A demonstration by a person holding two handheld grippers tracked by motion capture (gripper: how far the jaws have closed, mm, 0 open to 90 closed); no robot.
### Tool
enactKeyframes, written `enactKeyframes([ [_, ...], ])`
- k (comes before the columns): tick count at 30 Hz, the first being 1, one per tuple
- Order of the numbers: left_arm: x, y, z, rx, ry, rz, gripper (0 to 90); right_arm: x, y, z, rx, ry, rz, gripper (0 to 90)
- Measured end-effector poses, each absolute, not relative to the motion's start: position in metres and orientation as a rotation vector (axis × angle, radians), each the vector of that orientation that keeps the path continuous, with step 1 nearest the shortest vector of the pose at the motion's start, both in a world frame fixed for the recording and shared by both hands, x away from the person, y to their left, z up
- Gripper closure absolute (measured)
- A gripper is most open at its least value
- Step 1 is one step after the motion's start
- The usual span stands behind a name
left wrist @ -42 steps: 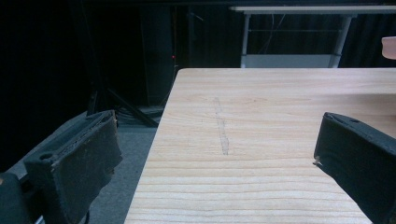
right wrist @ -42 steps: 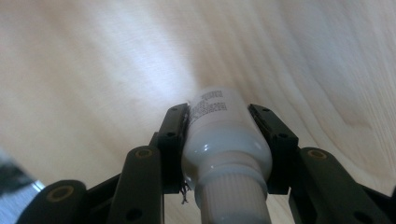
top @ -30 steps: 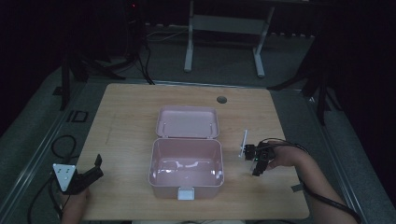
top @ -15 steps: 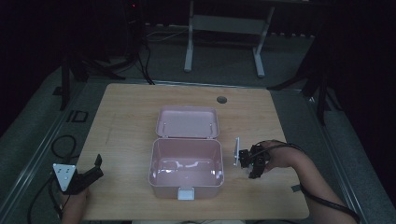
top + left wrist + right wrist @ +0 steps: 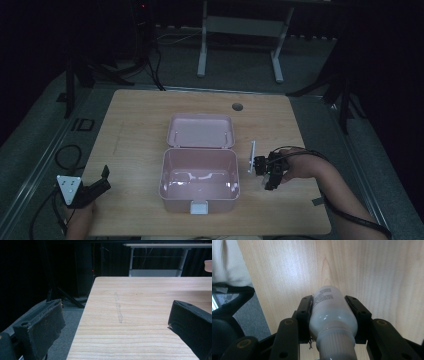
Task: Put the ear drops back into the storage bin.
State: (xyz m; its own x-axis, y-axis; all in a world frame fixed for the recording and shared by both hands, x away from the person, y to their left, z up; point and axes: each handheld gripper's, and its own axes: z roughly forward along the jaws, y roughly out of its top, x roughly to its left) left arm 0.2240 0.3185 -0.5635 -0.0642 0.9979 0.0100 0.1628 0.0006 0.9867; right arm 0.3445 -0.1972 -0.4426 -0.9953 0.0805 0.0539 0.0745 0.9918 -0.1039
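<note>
An open pink box [image 5: 200, 196] sits mid-table, its lid [image 5: 201, 131] laid back flat behind it and the inside bare. Just right of the box, my right gripper [image 5: 260, 165] hovers shut on a white bottle [image 5: 251, 156]. The right gripper view has that bottle [image 5: 332, 315], with small print on its label, pinched between both jaws of the right gripper [image 5: 333, 302] above the wood. By the table's front left corner, my left gripper [image 5: 102, 181] rests; its jaws in the left gripper view [image 5: 115, 322] stand wide apart with nothing between them.
A round cable hole [image 5: 237, 107] lies near the table's far edge. A faint scratch [image 5: 118, 307] marks the wood ahead of the left gripper. A white desk frame [image 5: 240, 30] stands beyond the table, and cables [image 5: 67, 155] lie on the floor at left.
My right gripper has carried the bottle leftward toward the box's right wall and lifted it a little. The left gripper has stayed put.
</note>
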Motion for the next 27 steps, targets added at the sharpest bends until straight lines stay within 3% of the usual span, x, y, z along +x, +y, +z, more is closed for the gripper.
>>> enactKeyframes([
  [27,0.224,0.319,-0.564,1.302,1.377,1.172,0.5,0.335,-0.16,-0.359,-0.141,-3.151,0.11,59.5],
])
